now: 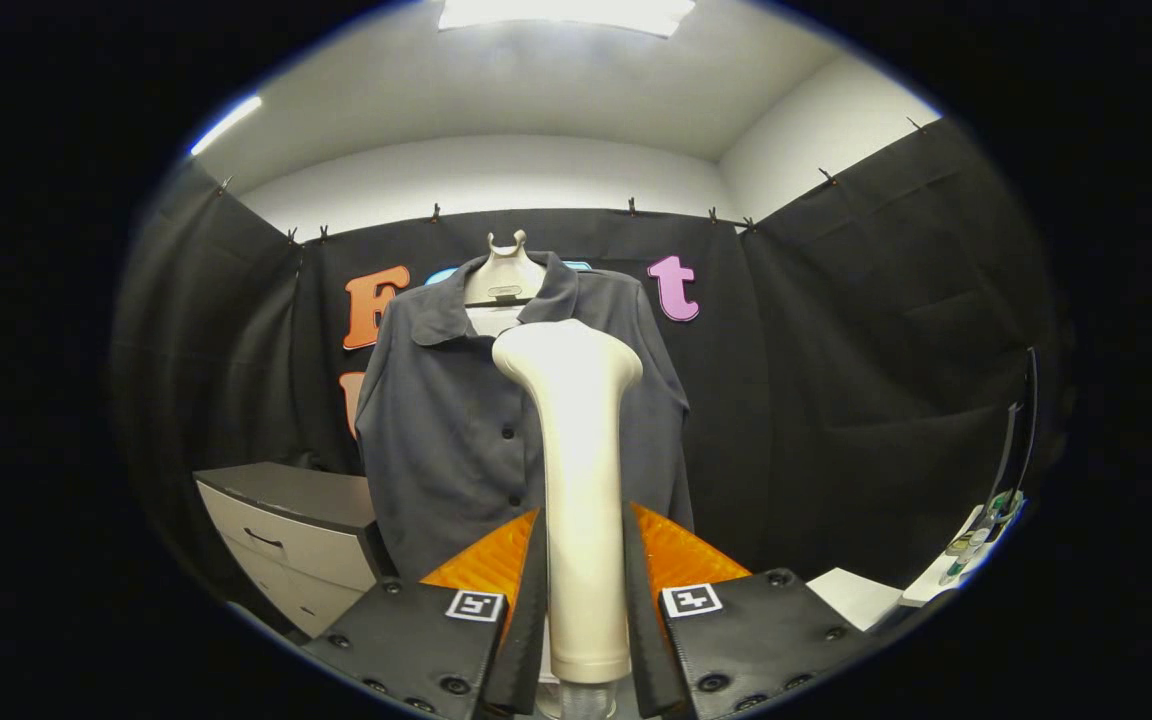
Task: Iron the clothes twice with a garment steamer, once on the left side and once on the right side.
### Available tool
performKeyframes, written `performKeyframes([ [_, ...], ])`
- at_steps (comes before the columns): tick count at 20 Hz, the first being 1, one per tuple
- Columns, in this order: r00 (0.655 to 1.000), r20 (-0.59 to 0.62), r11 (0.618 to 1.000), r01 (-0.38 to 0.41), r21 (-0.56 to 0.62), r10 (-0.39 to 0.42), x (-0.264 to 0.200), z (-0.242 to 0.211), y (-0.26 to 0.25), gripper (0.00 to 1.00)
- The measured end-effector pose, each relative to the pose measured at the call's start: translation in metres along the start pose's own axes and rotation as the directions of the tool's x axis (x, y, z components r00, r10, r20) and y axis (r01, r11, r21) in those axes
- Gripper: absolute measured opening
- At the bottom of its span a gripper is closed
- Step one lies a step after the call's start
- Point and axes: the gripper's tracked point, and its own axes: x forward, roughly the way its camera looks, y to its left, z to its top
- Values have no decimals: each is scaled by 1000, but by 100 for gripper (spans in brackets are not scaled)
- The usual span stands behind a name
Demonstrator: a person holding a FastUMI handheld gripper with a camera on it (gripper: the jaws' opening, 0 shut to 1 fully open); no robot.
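Note:
A cream garment steamer (pixel 576 480) stands upright between my fingers, its handle pressed from both sides and its wide head rising above them. My gripper (pixel 584 530) is shut on that handle. Beyond the steamer hangs a dark grey buttoned shirt (pixel 456 430) on a pale hanger (pixel 504 275), facing me. The steamer head sits in front of the shirt's right half, a little below the collar. I cannot tell whether the head touches the cloth.
A low cabinet with a dark top and pale drawers (pixel 286 530) stands to the left, below the shirt. A white surface (pixel 856 595) with small items lies to the right. Black cloth walls enclose the booth.

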Motion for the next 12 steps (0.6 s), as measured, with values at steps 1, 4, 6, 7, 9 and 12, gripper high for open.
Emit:
performKeyframes([
  [1, 1000, -1, 1000, 2, 0, -2, 1, -1, 0, 44],
  [4, 1000, -6, 1000, 6, 0, -6, 2, -2, -1, 44],
  [6, 1000, -10, 1000, 8, 0, -8, 4, -4, -1, 44],
  [7, 1000, -13, 1000, 10, 0, -10, 4, -5, -1, 44],
  [9, 1000, -17, 1000, 10, 2, -10, 3, -6, -1, 44],
  [12, 1000, -18, 1000, 9, 2, -9, 6, -6, 0, 44],
])
